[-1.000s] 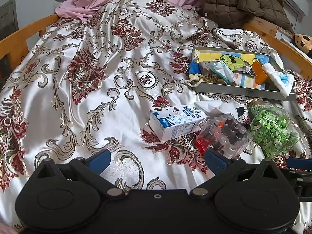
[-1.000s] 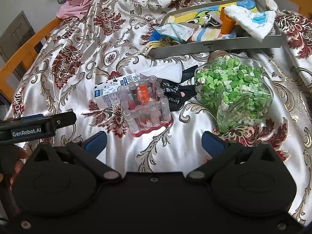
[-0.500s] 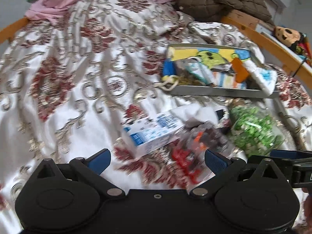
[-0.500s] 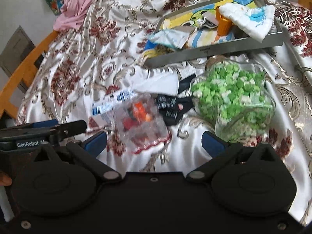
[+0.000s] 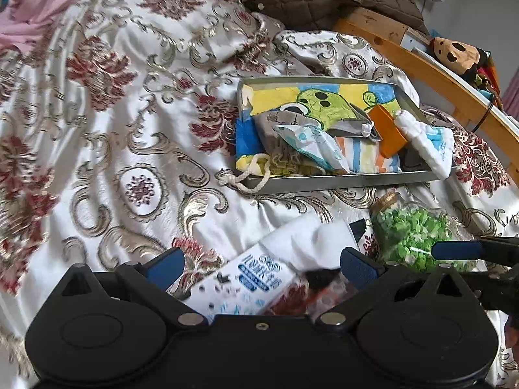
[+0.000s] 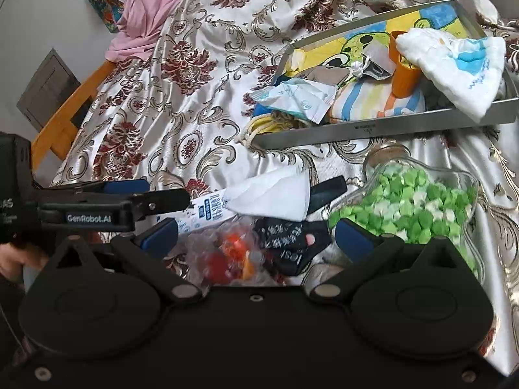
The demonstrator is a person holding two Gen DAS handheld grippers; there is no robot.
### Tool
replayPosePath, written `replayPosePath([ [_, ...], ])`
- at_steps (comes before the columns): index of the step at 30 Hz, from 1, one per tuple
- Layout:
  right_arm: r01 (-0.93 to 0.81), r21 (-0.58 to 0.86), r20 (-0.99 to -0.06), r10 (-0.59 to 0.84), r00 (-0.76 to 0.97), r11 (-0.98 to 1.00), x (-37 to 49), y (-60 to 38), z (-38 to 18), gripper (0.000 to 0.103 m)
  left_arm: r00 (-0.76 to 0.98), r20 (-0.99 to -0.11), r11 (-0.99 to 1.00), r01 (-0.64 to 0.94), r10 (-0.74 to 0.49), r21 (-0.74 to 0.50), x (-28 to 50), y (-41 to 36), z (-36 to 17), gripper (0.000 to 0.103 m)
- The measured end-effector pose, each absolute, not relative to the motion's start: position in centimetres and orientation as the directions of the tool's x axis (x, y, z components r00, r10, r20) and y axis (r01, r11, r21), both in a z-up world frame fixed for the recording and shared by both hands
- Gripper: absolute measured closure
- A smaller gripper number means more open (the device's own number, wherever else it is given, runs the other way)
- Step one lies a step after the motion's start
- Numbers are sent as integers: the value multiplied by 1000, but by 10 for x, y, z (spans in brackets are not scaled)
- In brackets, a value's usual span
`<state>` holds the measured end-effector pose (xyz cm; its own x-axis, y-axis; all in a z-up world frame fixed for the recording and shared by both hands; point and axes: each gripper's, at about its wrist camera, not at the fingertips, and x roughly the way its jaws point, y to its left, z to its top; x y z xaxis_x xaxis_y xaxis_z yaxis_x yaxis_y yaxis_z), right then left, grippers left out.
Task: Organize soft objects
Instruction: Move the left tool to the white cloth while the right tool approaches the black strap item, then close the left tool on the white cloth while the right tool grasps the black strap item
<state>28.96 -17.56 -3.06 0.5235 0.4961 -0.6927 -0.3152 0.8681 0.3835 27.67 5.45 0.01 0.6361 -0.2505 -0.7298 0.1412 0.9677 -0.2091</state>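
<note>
Grippers, left (image 5: 259, 265) and right (image 6: 256, 233), gape over bedspread (image 5: 129, 129) clutter

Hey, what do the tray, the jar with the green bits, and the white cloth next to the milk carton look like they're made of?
Tray: likely metal, a dull grey brushed wall with straight, thin edges.
Jar: clear glass or hard plastic, shiny and see-through; which one is unclear.
White cloth: soft matte fabric or tissue, creased and folded limp beside the milk carton.

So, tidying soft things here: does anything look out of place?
Yes: a white cloth with blue print droops over the grey metal tray's front rim, and a cream cord dangles off its corner.
</note>
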Motion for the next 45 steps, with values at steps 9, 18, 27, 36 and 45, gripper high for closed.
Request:
replayPosePath([
  [9, -358, 400, -715, 532, 454, 844, 324, -161, -43, 1, 565, -738, 929, 244, -368, -277, 324, 60, -27, 3],
  [18, -348, 425, -752, 540, 378, 836, 342, -138, -55, 1, 468, -762, 894, 210, -448, -396, 344, 70, -56, 12],
  [27, -298, 473, -743, 557, 371, 829, 347, -137, -67, 0, 434, -758, 868, 149, -487, -473, 358, 71, -73, 39],
  [36, -308, 473, -734, 563, 381, 825, 349, -132, -69, 1, 456, -762, 887, 199, -459, -416, 355, 61, -73, 67],
  [45, -266, 486, -738, 554, 385, 833, 355, -132, -69, 0, 504, -741, 896, 221, -443, -386, 351, 65, -71, 92],
])
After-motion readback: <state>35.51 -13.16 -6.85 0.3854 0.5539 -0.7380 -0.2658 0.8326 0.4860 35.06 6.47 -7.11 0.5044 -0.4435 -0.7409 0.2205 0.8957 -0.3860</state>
